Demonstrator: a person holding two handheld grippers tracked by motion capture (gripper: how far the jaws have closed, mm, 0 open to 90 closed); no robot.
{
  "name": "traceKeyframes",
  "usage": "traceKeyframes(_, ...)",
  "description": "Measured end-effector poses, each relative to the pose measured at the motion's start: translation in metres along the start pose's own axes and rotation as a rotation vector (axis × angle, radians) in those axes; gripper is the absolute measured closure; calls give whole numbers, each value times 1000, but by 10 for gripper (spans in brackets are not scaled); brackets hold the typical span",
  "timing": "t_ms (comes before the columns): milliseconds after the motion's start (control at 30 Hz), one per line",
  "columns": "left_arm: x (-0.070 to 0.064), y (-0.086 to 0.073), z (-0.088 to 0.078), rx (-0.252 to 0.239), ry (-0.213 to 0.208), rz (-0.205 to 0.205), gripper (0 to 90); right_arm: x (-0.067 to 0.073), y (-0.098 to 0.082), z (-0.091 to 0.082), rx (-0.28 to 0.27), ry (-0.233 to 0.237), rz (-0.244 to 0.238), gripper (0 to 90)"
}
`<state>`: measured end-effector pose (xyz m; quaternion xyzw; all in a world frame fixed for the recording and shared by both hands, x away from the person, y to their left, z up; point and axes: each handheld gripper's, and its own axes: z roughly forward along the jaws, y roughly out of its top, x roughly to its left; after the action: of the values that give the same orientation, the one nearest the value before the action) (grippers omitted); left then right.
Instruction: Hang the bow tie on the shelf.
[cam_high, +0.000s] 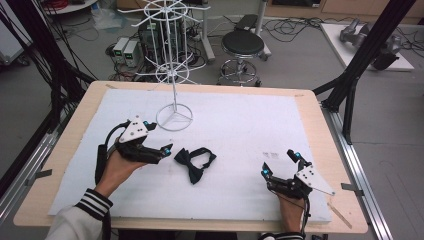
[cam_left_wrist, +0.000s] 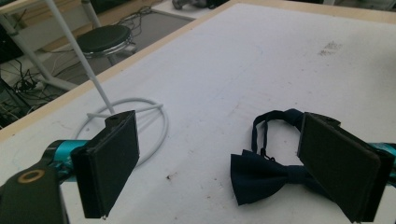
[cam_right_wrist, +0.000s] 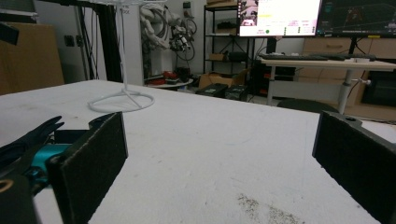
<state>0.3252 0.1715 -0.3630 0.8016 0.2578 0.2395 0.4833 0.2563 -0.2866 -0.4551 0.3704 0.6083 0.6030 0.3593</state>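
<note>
A dark navy bow tie (cam_high: 194, 163) with its strap lies flat on the white mat (cam_high: 240, 200), near the middle. My left gripper (cam_high: 158, 136) hovers just left of it, open, with nothing between its fingers. In the left gripper view the bow tie (cam_left_wrist: 264, 175) lies ahead between the spread pads (cam_left_wrist: 112, 156), partly behind the right one. My right gripper (cam_high: 280, 164) rests open at the mat's front right, apart from the tie. The right gripper view looks between wide-spread pads (cam_right_wrist: 93, 156) over bare mat, with a dark shape (cam_right_wrist: 35, 133) at its left edge.
A white wire display rack (cam_high: 172, 60) stands on a ring base (cam_high: 174, 118) at the mat's back, close behind my left gripper. A faint smudge (cam_high: 270, 155) marks the mat. A black stool (cam_high: 242, 45), cables and black frame posts (cam_high: 357, 65) surround the wooden table (cam_high: 320, 125).
</note>
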Motion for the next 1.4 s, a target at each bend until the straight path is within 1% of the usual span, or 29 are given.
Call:
traceKeyframes(67, -3, 2, 6, 12, 4, 9, 158, 0, 0, 0, 0, -1, 0, 22)
traceKeyframes(100, -6, 4, 11, 27, -2, 13, 169, 0, 0, 0, 0, -1, 0, 22)
traceKeyframes(200, -8, 5, 17, 39, -10, 16, 169, 0, 0, 0, -1, -1, -1, 22)
traceKeyframes(267, -9, 7, 22, 58, -12, 23, 168, 0, 0, 0, -2, -2, -3, 22)
traceKeyframes(333, -11, 8, 30, 78, -24, 19, 169, 0, 0, 0, -3, -1, -2, 22)
traceKeyframes(400, -11, 8, 33, 86, -27, 24, 169, 0, 0, 0, -1, -2, 3, 22)
traceKeyframes(433, -11, 9, 39, 106, -35, 13, 169, 0, 0, 0, -1, -2, 3, 22)
traceKeyframes(467, -11, 9, 39, 106, -35, 13, 169, 0, 0, 0, -2, -1, 4, 22)
traceKeyframes(500, -12, 9, 44, 124, -40, 13, 169, 0, 0, 0, -2, -2, 4, 22)
traceKeyframes(533, -12, 9, 44, 124, -40, 13, 171, 0, 0, 0, -2, -2, 4, 22)
traceKeyframes(567, -12, 10, 47, 138, -48, 20, 173, 0, 0, 0, -2, -1, 4, 22)
traceKeyframes(600, -12, 10, 50, 154, -45, 25, 173, 0, 0, 0, -2, -1, 4, 22)
traceKeyframes(633, -13, 10, 53, 156, -38, 12, 173, 0, 0, 0, -2, -1, 4, 22)
traceKeyframes(767, -13, 9, 62, 205, -51, 5, 175, 0, 0, 0, -2, -2, 4, 22)
traceKeyframes(800, -14, 9, 64, 215, -51, 0, 188, 0, 0, 0, -2, -2, 4, 22)
traceKeyframes(867, -15, 9, 68, 237, -61, 5, 201, 0, 0, 0, -2, -2, 4, 22)
traceKeyframes(900, -16, 9, 70, 236, -63, 4, 202, 0, 0, 0, -2, -2, 4, 23)
traceKeyframes(933, -17, 9, 75, 254, -70, 8, 203, 0, 0, 0, -2, -2, 5, 23)
traceKeyframes(1000, -17, 9, 77, 263, -75, 11, 206, 0, 0, 0, -2, -2, 4, 22)
traceKeyframes(1033, -17, 9, 79, 268, -77, 5, 207, 0, 0, 0, -2, -2, 4, 22)
traceKeyframes(1067, -17, 8, 84, 291, -83, 3, 207, 0, 0, 0, -1, -2, 5, 22)
traceKeyframes(1100, -17, 8, 84, 291, -83, 3, 207, 0, 0, 0, -2, -2, 5, 23)
traceKeyframes(1133, -18, 7, 86, 303, -88, 3, 208, 0, 0, 0, -2, -1, 4, 22)
traceKeyframes(1200, -18, 5, 90, 327, -95, 4, 225, 0, 0, 0, -1, -2, 5, 22)
traceKeyframes(1233, -18, 4, 93, 349, -101, 8, 233, 0, 0, 0, -1, -2, 5, 22)
traceKeyframes(1267, -18, 4, 93, 349, -101, 8, 235, 0, 0, 0, -1, -1, 5, 23)
traceKeyframes(1333, -18, 3, 96, 364, -109, 9, 241, 0, 0, 0, -1, -1, 5, 22)
traceKeyframes(1400, -18, 3, 99, 384, -118, 11, 271, 0, 0, 0, -1, -2, 5, 22)
